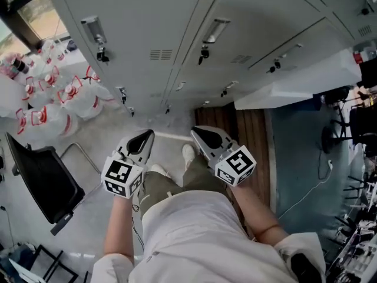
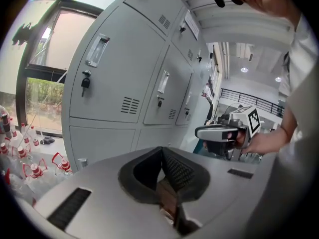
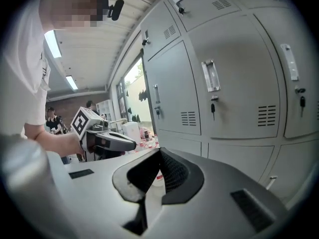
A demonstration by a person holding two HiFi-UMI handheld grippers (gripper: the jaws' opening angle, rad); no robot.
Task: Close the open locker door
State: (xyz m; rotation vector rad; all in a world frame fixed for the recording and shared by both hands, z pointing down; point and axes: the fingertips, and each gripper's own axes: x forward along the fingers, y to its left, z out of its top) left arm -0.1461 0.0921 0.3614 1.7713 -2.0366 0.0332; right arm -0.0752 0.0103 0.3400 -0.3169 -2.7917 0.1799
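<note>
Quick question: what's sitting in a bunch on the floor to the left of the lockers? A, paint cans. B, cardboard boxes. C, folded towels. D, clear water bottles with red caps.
D: the head view shows a cluster of clear water bottles with red caps and handles on the floor, left of the lockers.
</note>
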